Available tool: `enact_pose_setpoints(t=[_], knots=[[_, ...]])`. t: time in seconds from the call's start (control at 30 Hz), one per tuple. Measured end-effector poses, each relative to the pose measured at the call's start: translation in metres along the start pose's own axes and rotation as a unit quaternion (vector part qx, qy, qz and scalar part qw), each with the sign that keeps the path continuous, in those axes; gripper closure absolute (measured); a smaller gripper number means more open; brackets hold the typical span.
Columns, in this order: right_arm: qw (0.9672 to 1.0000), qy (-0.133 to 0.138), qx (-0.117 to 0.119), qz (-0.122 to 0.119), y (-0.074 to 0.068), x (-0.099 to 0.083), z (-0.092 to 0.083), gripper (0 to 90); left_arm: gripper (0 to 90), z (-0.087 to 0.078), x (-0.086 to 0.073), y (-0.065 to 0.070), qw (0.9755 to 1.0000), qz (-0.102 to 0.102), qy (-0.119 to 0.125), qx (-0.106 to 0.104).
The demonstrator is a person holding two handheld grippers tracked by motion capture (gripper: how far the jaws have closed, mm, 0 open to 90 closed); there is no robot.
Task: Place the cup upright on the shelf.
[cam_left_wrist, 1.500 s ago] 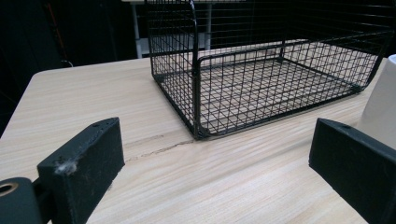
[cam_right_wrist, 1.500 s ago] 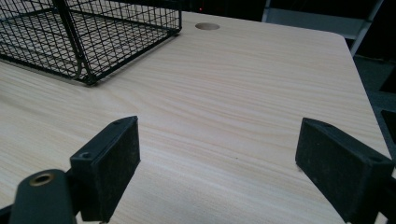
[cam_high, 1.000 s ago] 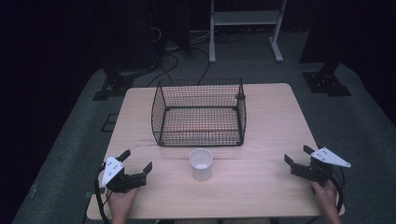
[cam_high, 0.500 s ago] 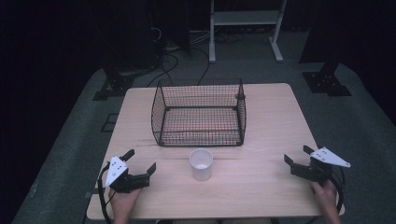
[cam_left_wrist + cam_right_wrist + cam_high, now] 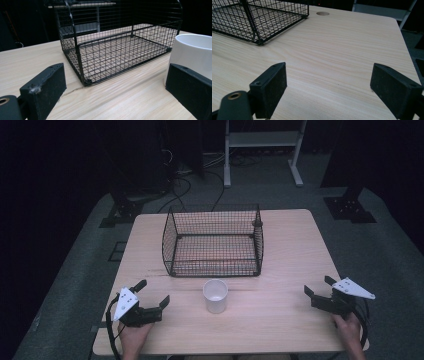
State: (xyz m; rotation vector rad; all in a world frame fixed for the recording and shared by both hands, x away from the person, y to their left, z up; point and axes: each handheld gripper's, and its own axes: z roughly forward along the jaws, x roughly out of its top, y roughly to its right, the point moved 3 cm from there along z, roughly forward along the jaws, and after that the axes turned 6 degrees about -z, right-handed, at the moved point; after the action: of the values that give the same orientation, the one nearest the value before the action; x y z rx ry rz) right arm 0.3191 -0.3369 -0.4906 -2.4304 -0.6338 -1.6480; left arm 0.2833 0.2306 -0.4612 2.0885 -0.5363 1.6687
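Both the left gripper [image 5: 152,293] and right gripper [image 5: 319,287] gape wide, empty, flanking the cup [image 5: 215,295].

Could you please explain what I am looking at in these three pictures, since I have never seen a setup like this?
There is no robot here: a person sits at a wooden table and holds a pair of hand-held tongs in each hand. The high view comes from a fixed camera above, looking down. In it, the left tongs are at the lower left and the right tongs at the lower right. The other two pictures come from small cameras riding on the tongs, looking out between their black jaws. On the table stand a black wire basket, with nothing visible inside it, and a white cup just in front of it. Both tongs are open and hold nothing. The left tongs point toward the cup.
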Motion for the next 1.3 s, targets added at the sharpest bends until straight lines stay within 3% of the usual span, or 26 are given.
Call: enact_pose_setpoints(t=[0.57,1.3], knots=[[1.0,0.0,0.001,0.0,0.0,0.0,0.0,13.0,1.2,0.004,0.006,0.015,0.9993,0.013,0.001,-0.035],[1.0,-0.001,0.001,0.001,0.0,0.0,0.0,13.1,1.2,0.007,0.015,0.041,0.9939,0.035,0.004,-0.105]])
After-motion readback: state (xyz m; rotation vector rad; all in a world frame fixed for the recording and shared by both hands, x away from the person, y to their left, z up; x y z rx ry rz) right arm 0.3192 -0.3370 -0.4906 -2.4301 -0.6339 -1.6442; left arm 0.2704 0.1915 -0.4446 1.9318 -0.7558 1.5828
